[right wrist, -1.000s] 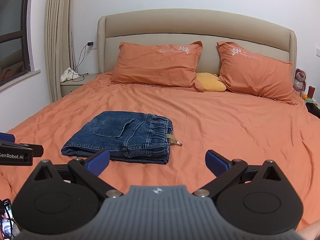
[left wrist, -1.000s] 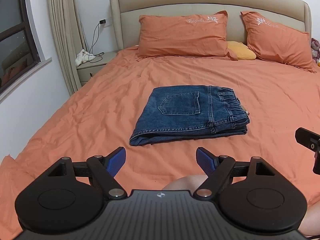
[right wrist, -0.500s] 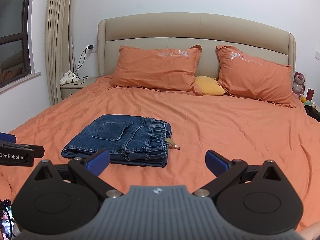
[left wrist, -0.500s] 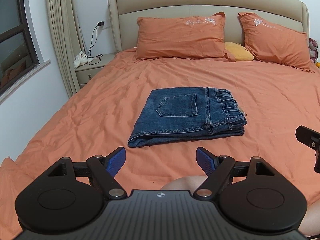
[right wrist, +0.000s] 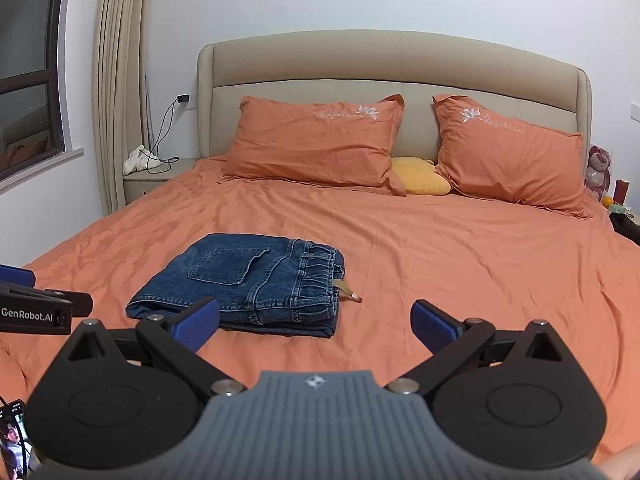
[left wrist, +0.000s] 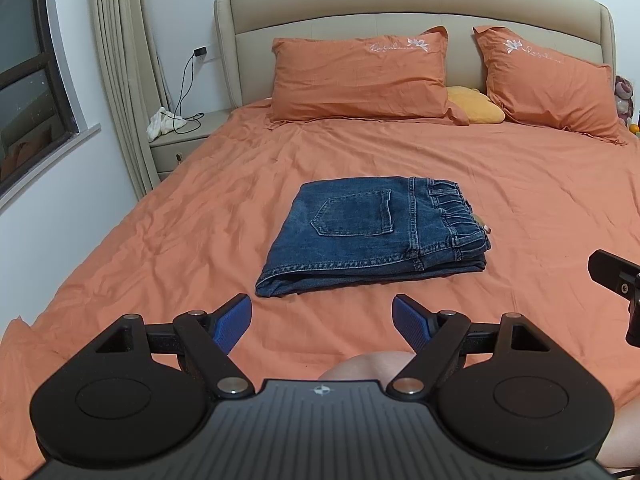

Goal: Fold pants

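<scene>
Blue denim pants (left wrist: 372, 234) lie folded in a compact rectangle on the orange bed sheet (left wrist: 540, 200), back pocket up, waistband to the right. They also show in the right wrist view (right wrist: 244, 280). My left gripper (left wrist: 322, 322) is open and empty, held back from the pants near the foot of the bed. My right gripper (right wrist: 316, 326) is open and empty, also short of the pants, to their right. A tan drawstring end (right wrist: 348, 290) pokes out by the waistband.
Two orange pillows (left wrist: 360, 74) (left wrist: 548, 80) and a yellow cushion (left wrist: 474, 110) lie against the beige headboard (left wrist: 400, 4). A nightstand (left wrist: 180, 148) with a cloth and charger cable stands at the left by the curtain. A phone (right wrist: 14, 440) shows at lower left.
Both grippers have drawn back and tilted up slightly, so the pants sit a little lower and farther in view. Both stay open. The pants have not moved.
</scene>
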{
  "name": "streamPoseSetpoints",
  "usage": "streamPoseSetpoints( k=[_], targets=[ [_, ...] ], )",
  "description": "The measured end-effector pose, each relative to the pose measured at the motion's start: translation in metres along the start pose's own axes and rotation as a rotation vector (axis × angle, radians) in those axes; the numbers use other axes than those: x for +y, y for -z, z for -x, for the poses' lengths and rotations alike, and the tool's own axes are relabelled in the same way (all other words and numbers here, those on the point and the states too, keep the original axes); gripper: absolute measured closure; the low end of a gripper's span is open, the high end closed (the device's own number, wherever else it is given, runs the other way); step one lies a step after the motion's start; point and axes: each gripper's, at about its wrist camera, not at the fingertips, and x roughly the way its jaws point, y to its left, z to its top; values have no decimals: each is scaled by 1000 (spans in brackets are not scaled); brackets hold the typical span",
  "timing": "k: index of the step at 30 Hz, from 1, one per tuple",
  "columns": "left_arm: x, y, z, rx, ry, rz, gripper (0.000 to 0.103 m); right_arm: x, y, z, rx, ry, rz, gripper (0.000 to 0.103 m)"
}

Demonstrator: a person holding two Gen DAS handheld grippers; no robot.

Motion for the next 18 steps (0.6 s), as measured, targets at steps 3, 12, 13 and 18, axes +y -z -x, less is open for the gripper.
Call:
streamPoseSetpoints(
  k=[3,12,13,18],
  targets=[
    [0,0,0,0,0,1,10,-1,0,0,-1,-1,0,5],
    [-1,0,1,0,-1,1,10,-2,0,3,-7,10,-15,5],
    [-1,0,1,0,0,0,10,-3,0,3,-8,11,-15,5],
    [-2,0,2,-2,0,-1,10,-2,0,2,-8,12,-19,5]
  ],
)
